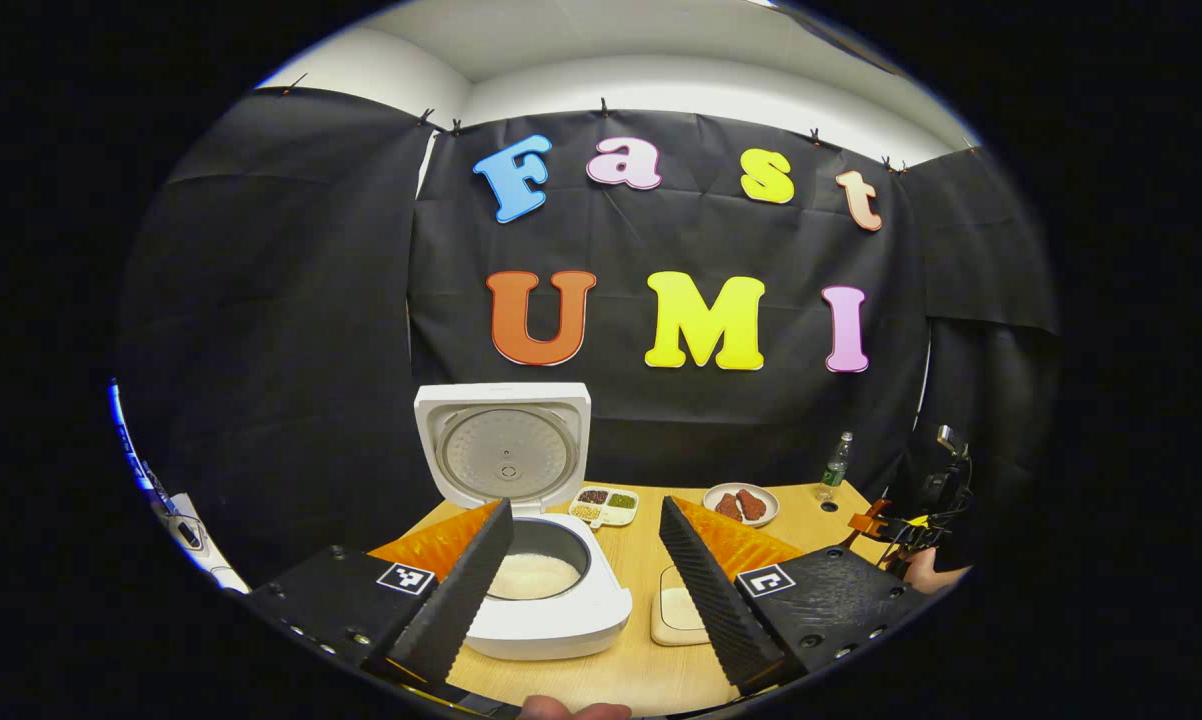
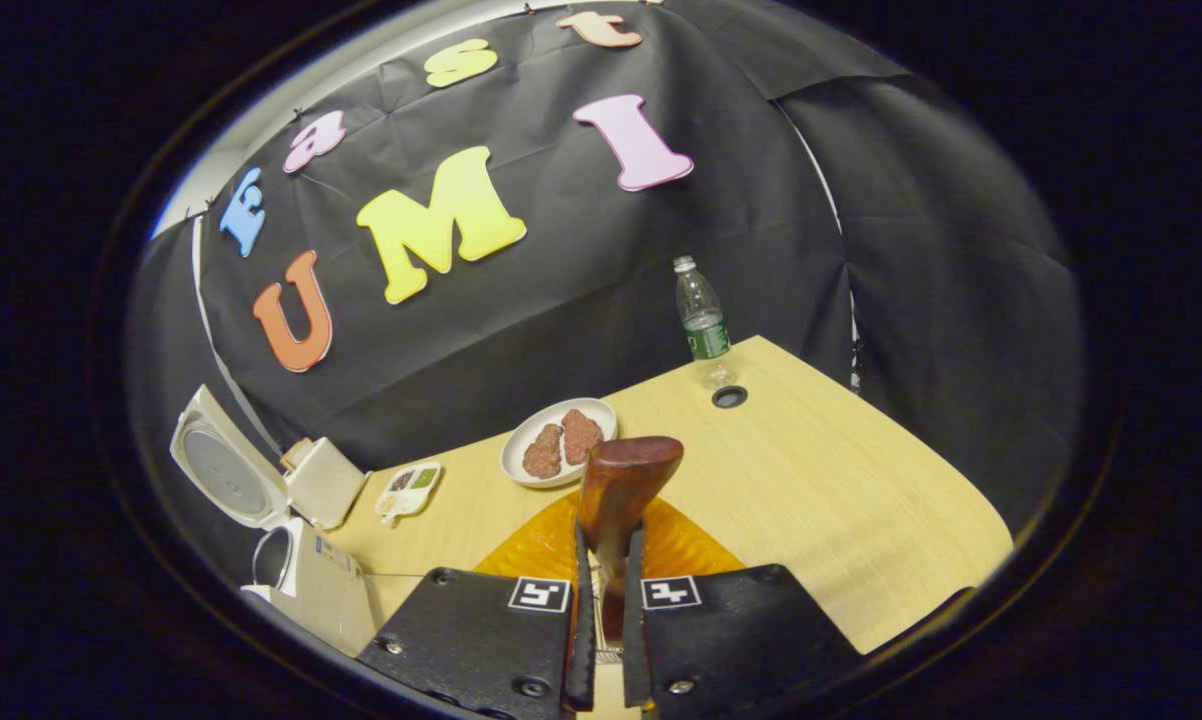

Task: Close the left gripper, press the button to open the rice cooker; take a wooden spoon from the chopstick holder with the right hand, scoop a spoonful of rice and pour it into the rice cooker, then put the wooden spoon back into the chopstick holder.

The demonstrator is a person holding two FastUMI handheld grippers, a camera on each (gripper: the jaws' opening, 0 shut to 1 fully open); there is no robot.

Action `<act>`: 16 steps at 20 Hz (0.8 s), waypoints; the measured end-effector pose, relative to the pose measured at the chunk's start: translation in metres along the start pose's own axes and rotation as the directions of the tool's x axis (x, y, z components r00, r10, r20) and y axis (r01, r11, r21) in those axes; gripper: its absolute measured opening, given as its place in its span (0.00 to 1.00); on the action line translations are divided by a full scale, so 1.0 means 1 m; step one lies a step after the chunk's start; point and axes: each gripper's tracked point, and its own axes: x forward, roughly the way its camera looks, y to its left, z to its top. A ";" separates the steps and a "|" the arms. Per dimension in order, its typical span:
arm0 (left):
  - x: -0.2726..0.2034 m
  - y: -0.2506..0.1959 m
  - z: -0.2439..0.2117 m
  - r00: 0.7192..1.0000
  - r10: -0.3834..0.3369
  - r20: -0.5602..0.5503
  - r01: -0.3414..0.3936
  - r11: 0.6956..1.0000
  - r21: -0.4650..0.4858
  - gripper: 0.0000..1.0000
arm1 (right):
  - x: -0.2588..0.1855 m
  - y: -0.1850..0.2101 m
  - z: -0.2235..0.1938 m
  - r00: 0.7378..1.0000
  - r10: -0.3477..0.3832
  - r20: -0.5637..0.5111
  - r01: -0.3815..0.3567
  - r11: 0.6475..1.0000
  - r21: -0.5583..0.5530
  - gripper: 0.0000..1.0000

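The white rice cooker [image 1: 551, 625] stands with its lid [image 1: 504, 445] raised and white rice in the pot [image 1: 533, 575]. My left gripper [image 1: 584, 508] hovers open in front of it, with nothing between its fingers. A shallow dish of rice [image 1: 679, 612] lies right of the cooker. In the right gripper view, my right gripper [image 2: 609, 540] is shut on a brown wooden spoon [image 2: 626, 475], whose broad end sticks up past the fingertips. The cooker's open lid [image 2: 223, 470] is at the far left there. The right gripper [image 1: 886, 525] and a hand appear at the right edge of the left gripper view.
On the wooden table [image 2: 841, 500] sit a small sectioned dish of grains [image 1: 604, 505], a white plate with two brown pieces of food [image 2: 559, 440] and a clear bottle [image 2: 703, 320] beside a cable hole [image 2: 729, 397]. Black cloth walls the back and sides.
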 end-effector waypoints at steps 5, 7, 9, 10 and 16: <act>0.009 -0.004 0.002 1.000 -0.005 -0.012 0.005 1.000 0.004 0.94 | 0.006 0.003 -0.017 0.999 0.025 -0.042 -0.024 0.999 0.038 0.18; 0.011 -0.006 0.002 1.000 -0.009 -0.009 0.009 1.000 0.014 0.94 | 0.002 0.012 -0.012 0.998 0.059 -0.035 -0.058 0.997 0.043 0.21; 0.012 -0.008 0.004 1.000 -0.020 -0.001 0.020 1.000 0.007 0.94 | 0.000 0.012 -0.004 0.999 0.048 -0.023 -0.048 0.999 -0.013 0.48; 0.012 -0.009 0.006 1.000 -0.027 0.008 0.027 1.000 -0.001 0.94 | -0.002 0.012 0.003 0.999 0.038 -0.014 -0.039 0.998 -0.040 0.62; 0.021 -0.001 0.015 0.996 -0.049 0.068 0.051 0.998 -0.021 0.94 | -0.046 0.022 0.062 0.996 0.027 0.089 -0.019 0.995 -0.097 0.93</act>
